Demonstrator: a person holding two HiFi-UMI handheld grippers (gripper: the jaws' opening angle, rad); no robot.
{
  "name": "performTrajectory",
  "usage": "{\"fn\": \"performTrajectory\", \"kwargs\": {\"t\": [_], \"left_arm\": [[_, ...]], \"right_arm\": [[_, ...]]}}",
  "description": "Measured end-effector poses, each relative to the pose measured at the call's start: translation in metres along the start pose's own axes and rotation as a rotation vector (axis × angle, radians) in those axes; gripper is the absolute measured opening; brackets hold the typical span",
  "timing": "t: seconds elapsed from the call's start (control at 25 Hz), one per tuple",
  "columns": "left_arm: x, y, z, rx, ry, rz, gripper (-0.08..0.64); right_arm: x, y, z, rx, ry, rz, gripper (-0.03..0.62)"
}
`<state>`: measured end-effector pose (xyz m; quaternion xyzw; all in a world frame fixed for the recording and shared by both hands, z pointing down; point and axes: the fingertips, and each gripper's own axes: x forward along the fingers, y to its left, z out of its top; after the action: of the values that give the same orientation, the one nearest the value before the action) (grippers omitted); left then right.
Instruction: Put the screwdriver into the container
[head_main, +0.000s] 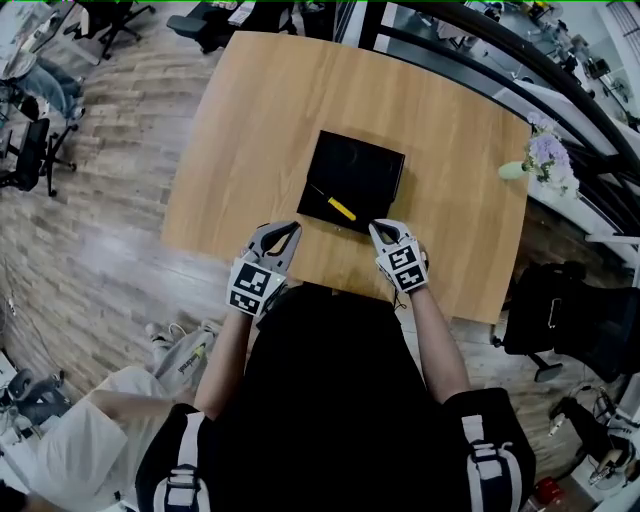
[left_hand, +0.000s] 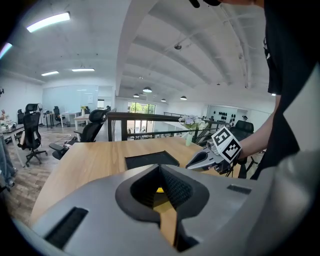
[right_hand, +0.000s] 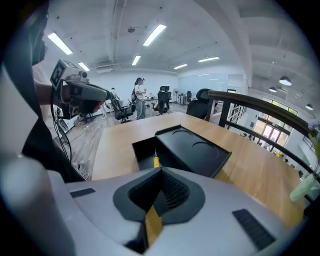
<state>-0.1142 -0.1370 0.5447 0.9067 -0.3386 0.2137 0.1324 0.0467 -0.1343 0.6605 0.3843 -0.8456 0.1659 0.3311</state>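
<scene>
The screwdriver (head_main: 338, 207) is lying inside the black container (head_main: 372, 160), so the placing step is looking finished. The left gripper (head_main: 292, 228) and right gripper (head_main: 376, 228) are hovering just beside the container's near edge, jaws together and empty. Probably only drawing both clear is remaining.

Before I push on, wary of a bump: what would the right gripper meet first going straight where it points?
Probably the black container, at or near the yellow-handled screwdriver lying in it; depth is unclear.
</scene>
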Motion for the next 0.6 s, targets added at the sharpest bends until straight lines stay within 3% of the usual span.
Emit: {"fn": "performTrajectory", "kwargs": {"t": [0.48,0.6], "left_arm": [[0.017,-0.067,0.028,0.019,-0.013,0.014,0.028],[0.021,-0.082,0.039,0.028,-0.023,0.025,0.028]], "right_arm": [[-0.072,-0.02,0.01,-0.049,-0.093,-0.001,0.025],[-0.093,-0.023,0.017,-0.113,-0.117,0.007,0.025]]}}
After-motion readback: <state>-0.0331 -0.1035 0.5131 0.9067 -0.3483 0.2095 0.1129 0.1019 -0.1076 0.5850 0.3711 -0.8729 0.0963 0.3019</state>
